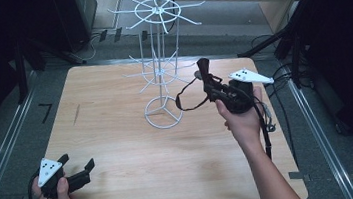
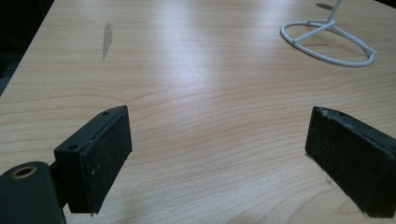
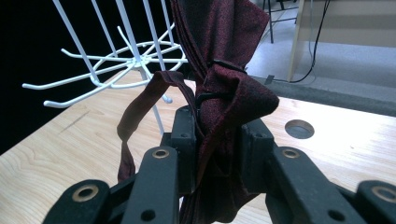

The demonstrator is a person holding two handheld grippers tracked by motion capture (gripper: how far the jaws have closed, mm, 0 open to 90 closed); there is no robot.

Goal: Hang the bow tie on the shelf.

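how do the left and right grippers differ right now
The left gripper rests low near the table's front left corner, jaws wide apart and empty. The right gripper is raised beside the white wire rack, jaws shut on a dark red bow tie. Both are hand-held.

Dark red bow tie (image 3: 224, 93), white rack (image 1: 159, 56)

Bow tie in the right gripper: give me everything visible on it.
The bow tie is dark maroon woven-looking fabric with a knotted centre and a thin strap of the same cloth looping out to one side. It stands roughly upright, pinched between the fingers of the right gripper, held above the wooden table beside the white wire rack; it looks clear of the rack.
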